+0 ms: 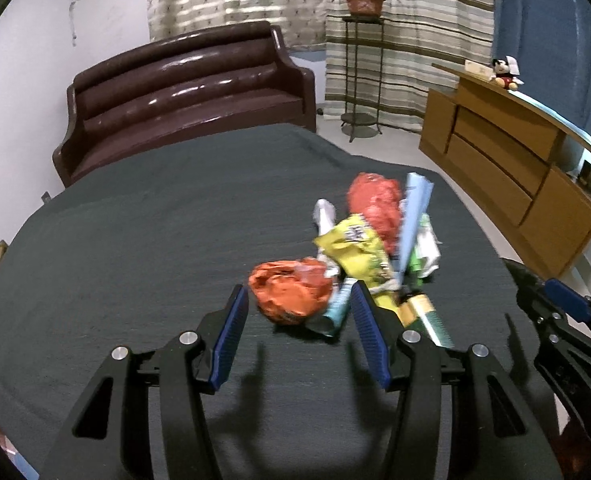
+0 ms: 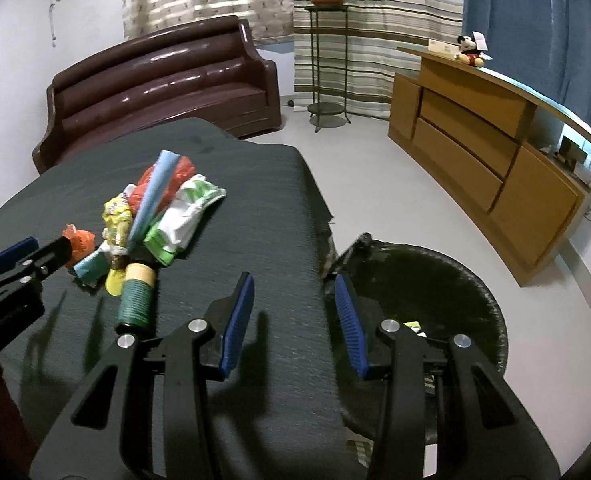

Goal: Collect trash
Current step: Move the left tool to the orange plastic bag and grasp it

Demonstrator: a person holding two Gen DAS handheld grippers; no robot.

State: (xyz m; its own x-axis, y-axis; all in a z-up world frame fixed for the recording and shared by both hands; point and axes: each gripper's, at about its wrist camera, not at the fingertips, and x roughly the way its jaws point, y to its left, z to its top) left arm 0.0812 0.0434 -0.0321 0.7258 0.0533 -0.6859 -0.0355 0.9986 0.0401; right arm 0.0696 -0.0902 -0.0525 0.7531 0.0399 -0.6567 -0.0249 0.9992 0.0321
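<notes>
Left hand-held gripper (image 1: pixel 299 322) open before orange wrapper (image 1: pixel 291 292), lower centre; light, crumpled, best pinched mid-bulge. Right hand-held gripper (image 2: pixel 293 318) open, empty.

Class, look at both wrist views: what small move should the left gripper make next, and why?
Probably ease the left gripper forward and shut it on the crumpled orange wrapper. Its jaws are open and empty, and that wrapper is the nearest piece of the trash pile, just ahead between the fingertips. The black bin waits beside the table.

Orange wrapper (image 1: pixel 291 294), yellow packet (image 1: pixel 357 254), dark grey tablecloth (image 1: pixel 135 264), striped curtain (image 1: pixel 395 40).
</notes>
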